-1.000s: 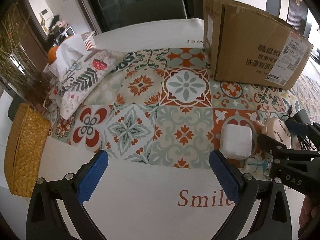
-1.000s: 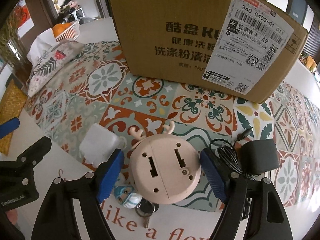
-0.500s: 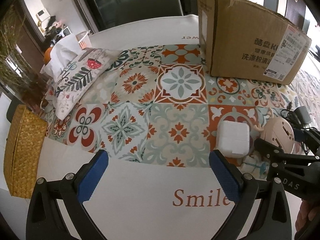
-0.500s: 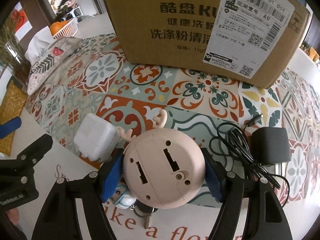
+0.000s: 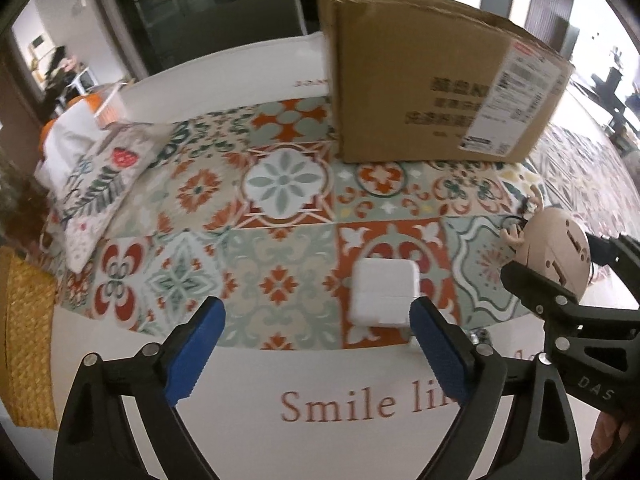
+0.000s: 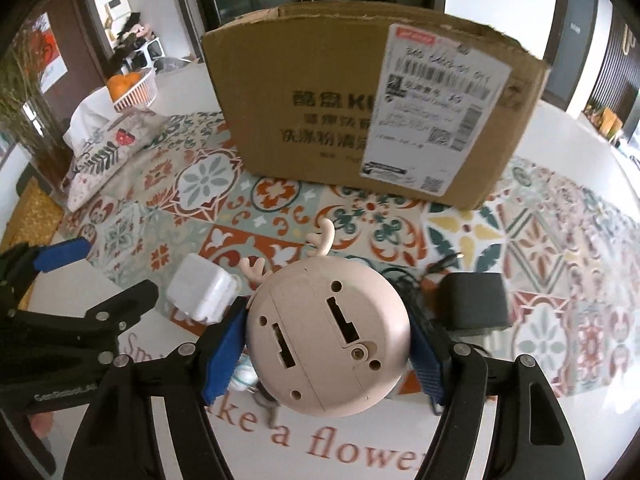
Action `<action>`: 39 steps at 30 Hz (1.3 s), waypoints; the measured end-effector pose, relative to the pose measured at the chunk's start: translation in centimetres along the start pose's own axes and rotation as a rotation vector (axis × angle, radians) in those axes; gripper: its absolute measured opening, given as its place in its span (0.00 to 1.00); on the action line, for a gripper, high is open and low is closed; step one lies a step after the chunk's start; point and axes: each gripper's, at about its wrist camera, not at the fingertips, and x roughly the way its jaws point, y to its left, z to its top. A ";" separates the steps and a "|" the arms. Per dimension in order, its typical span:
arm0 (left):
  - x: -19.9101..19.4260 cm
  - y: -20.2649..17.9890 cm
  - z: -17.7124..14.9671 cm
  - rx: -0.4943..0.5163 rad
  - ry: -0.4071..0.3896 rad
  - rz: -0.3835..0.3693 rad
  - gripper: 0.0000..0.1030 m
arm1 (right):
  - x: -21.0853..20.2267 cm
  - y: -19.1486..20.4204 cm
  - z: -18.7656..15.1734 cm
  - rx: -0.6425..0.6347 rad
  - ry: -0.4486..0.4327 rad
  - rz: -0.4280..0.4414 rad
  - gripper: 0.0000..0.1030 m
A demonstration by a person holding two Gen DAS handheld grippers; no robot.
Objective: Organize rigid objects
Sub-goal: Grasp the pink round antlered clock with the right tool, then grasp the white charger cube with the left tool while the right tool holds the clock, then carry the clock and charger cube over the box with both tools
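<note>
Fingers (image 6: 226, 348) of our right gripper (image 6: 328, 354) clamp the pink antlered clock (image 6: 328, 340), raised off the tabletop (image 6: 580, 412). Our left gripper (image 5: 316, 350) is closing, nothing gripped; white charger (image 5: 384, 298) at its 1 o'clock, cardboard box (image 5: 424, 92) at 12.

left gripper (image 5: 316, 344) closing over white charger (image 5: 385, 297), cardboard box (image 5: 436, 92) behind
</note>
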 end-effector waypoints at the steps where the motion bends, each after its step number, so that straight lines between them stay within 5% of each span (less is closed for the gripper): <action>1: 0.3 -0.4 0.1 0.009 0.007 -0.011 0.89 | -0.2 -0.2 -0.1 -0.004 -0.003 -0.008 0.71; 6: 1.7 -1.8 0.3 0.021 0.038 -0.067 0.84 | -0.2 -1.2 -0.5 0.004 -0.002 -0.029 0.71; 20: 5.2 -3.3 0.8 0.021 0.095 -0.098 0.44 | 0.8 -2.2 -0.7 0.011 0.010 -0.049 0.71; 39: -0.4 -2.0 0.8 -0.028 -0.045 -0.110 0.44 | -2.4 -1.4 0.0 0.020 -0.056 -0.039 0.71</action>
